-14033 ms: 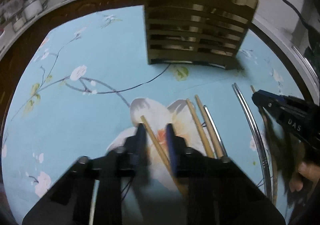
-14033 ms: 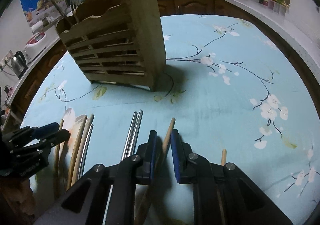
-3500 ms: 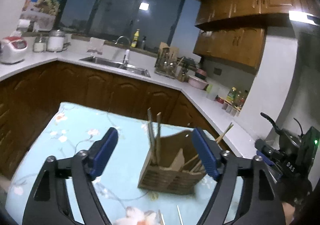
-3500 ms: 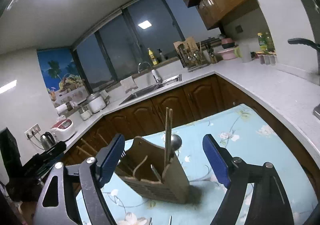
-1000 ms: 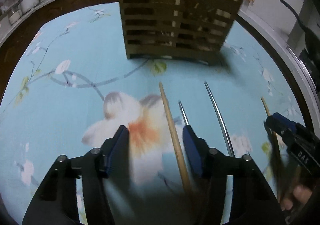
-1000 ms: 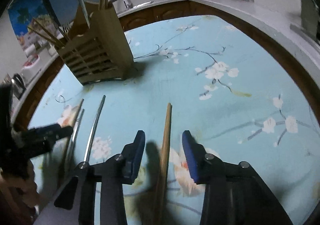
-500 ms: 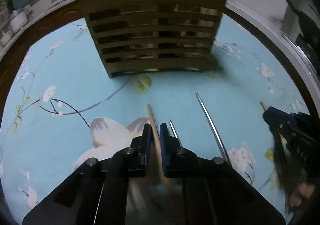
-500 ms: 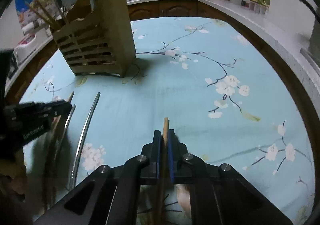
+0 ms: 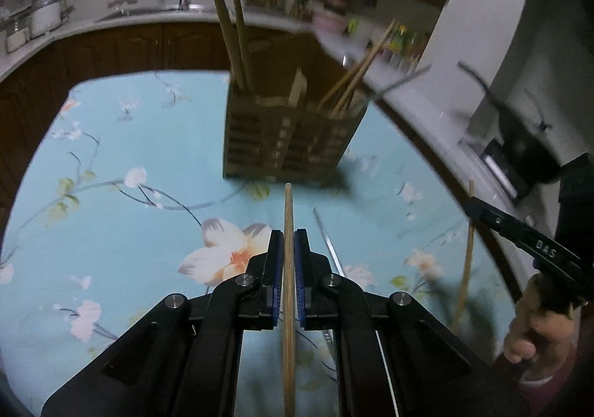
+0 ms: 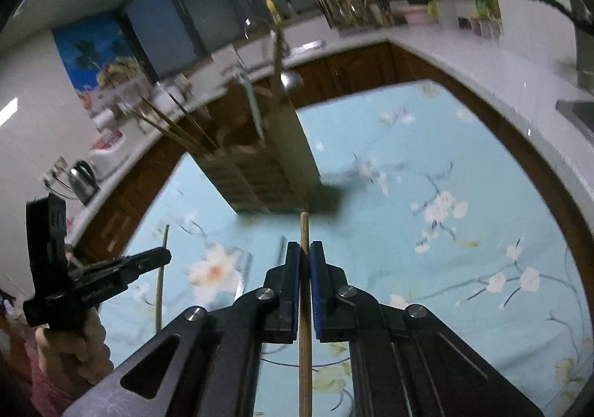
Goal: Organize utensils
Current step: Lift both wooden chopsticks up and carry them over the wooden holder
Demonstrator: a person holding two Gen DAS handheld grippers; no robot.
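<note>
Left gripper (image 9: 289,242): clamped on a wooden chopstick (image 9: 288,268); the stick was pinched between the two blue-padded jaws and ran straight along the finger axis, its tip projecting past the jaws toward 12 o'clock.
Right gripper (image 10: 305,255): clamped on a second wooden chopstick (image 10: 305,305), held the same way, with the tip pointed at 12 o'clock toward the base of the holder.
Utensil holder (image 9: 286,138): a slatted wooden box was seen upright on the tablecloth, at 12 o'clock from both grippers and apart from both chopstick tips.
Holder contents: two chopsticks (image 9: 232,27) were stood near-upright in the left section as seen from the left wrist; further sticks and a thin metal piece (image 9: 401,82) were leaned toward 2 o'clock from the right section.
Metal chopstick (image 9: 326,242): lay flat on the cloth at 1 o'clock from the left gripper, just beside its right finger.
Tablecloth (image 9: 130,231): light blue, printed with branches and flowers.
Cross view: the right gripper and its stick were seen at 3 o'clock in the left wrist view; the left gripper was seen at 9 o'clock in the right wrist view.
Image quality: the holder was blurred in both views.
</note>
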